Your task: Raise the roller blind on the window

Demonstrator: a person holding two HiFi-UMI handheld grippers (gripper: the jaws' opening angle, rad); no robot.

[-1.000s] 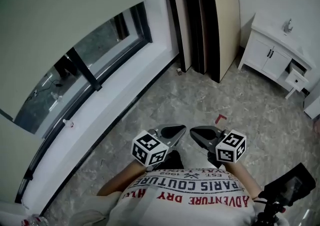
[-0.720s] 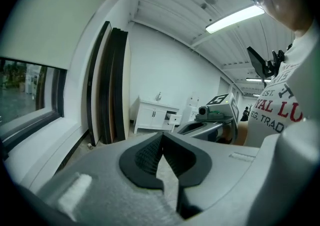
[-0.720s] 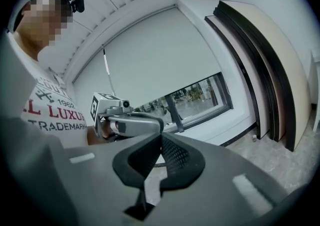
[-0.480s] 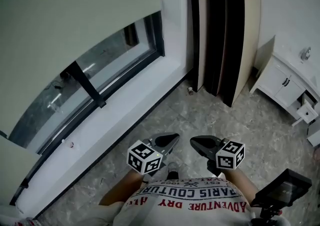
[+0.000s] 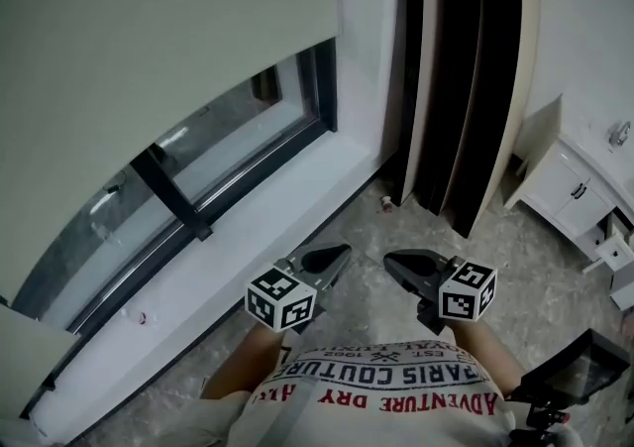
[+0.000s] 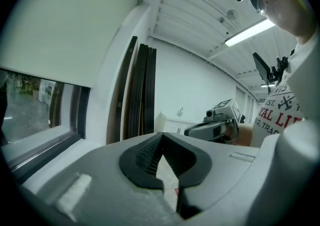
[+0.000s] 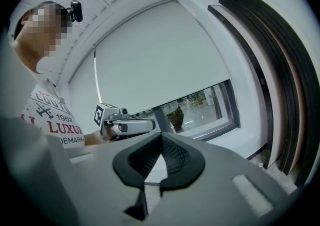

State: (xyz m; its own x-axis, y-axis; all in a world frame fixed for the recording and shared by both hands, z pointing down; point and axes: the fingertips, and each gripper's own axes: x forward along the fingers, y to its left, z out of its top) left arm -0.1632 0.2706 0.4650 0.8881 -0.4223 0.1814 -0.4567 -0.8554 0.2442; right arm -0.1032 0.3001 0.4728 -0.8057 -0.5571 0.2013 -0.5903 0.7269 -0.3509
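1. Head view, far left: the roller blind hangs low over the window. It covers the upper part, and only a strip of glass shows under its bottom edge. Below the glass runs the white sill.
2. Next comes the left gripper, held out in front of the person's printed shirt. It is near the sill but does not touch it. Its jaws are pressed together and nothing is between them.
3. Just beside it, the right gripper points the same way. Its jaws are also pressed together on nothing. Both grippers are well apart from the blind.
4. Further right, tall dark panels stand upright against the wall. At their foot a small thing lies on the stone floor; it is too small to tell what it is.
5. At the far right stands a white cabinet with one drawer pulled out.
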